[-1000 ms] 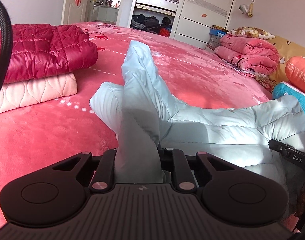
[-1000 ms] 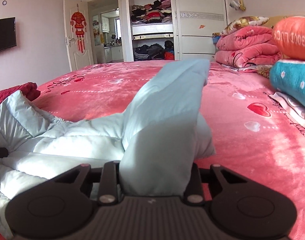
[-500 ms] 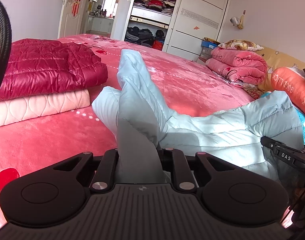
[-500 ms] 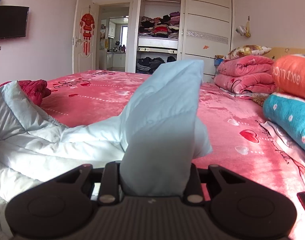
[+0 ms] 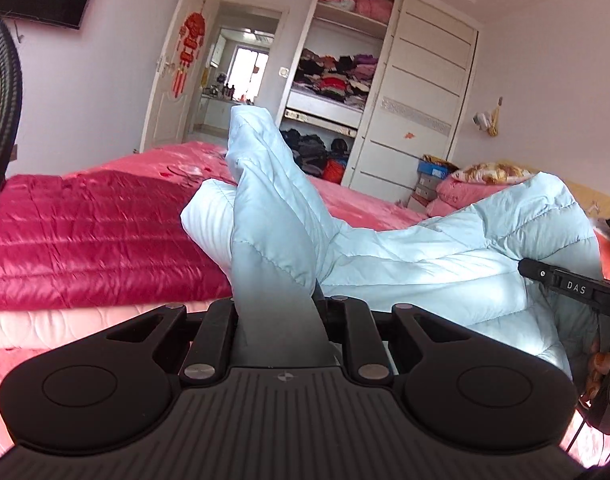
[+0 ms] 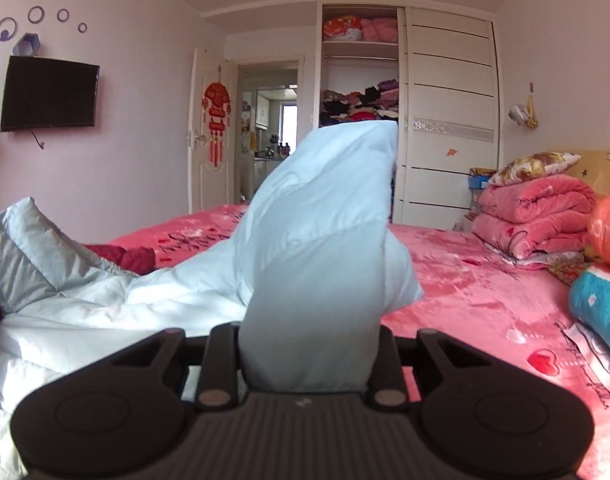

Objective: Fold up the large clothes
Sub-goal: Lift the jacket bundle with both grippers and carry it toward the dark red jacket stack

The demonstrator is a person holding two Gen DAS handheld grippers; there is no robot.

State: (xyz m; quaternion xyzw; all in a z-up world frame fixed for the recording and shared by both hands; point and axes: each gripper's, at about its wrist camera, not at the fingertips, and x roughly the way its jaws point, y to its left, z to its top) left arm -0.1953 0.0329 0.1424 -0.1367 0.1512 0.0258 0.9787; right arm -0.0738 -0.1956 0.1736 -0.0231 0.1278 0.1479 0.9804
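Two handheld grippers lift a pale blue padded jacket point(image 5: 425, 256) above a pink bed point(image 6: 485, 292). The left gripper point(image 5: 275, 312) has its fingers clamped on a bunched fold of the jacket, which rises past them in a peak. The right gripper point(image 6: 309, 360) likewise grips a thick wad of the same jacket, its fingers closed on the fabric. Between the two holds the jacket sags in a quilted span towards the bed. A folded red jacket point(image 5: 97, 236) lies on a pale quilted one point(image 5: 85, 324) at the left; rolled pink blankets point(image 6: 533, 216) sit near an open wardrobe point(image 6: 361, 92).
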